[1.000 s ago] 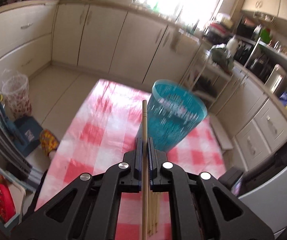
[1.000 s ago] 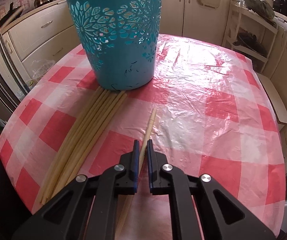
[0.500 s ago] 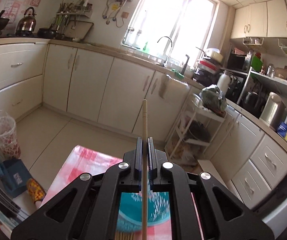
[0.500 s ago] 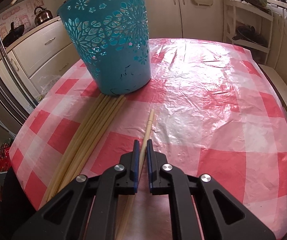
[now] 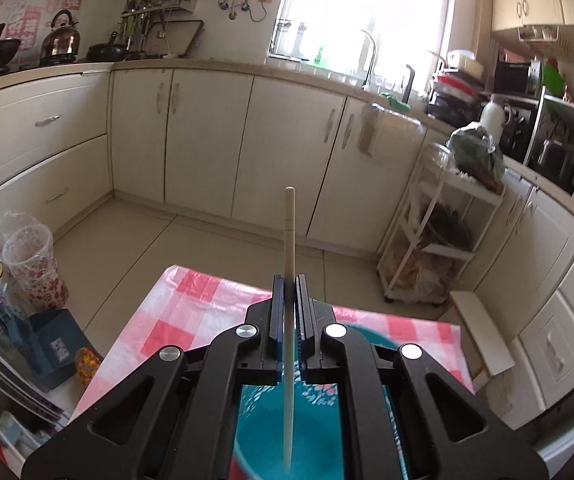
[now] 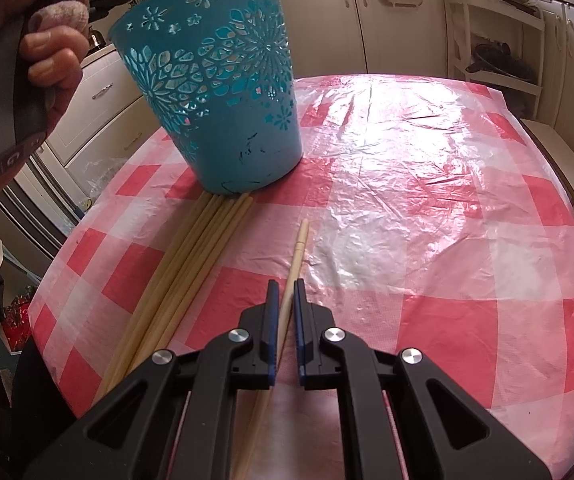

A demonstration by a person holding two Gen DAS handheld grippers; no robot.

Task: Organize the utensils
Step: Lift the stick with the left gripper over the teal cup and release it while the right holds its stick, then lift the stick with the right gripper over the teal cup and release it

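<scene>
My left gripper [image 5: 290,280] is shut on a pale chopstick [image 5: 289,236] held upright over the open mouth of the teal cut-out basket [image 5: 287,440]; its lower end hangs inside the basket. In the right wrist view the same basket [image 6: 215,80] stands on the red-and-white checked tablecloth [image 6: 427,200]. My right gripper [image 6: 283,284] is shut on a single chopstick [image 6: 297,252] that points toward the basket. A bundle of several chopsticks [image 6: 191,264] lies on the cloth left of it, ends touching the basket's base.
The person's hand on the left gripper's handle [image 6: 43,60] is at the upper left beside the basket. Kitchen cabinets [image 5: 207,140] ring the room. A white trolley rack [image 5: 439,232] stands beyond the table's far right corner. A bin [image 5: 35,268] stands on the floor at left.
The left gripper has tilted up and moved over the basket, lowering its chopstick's end into it. The right gripper has stayed on its chopstick and drawn back slightly.
</scene>
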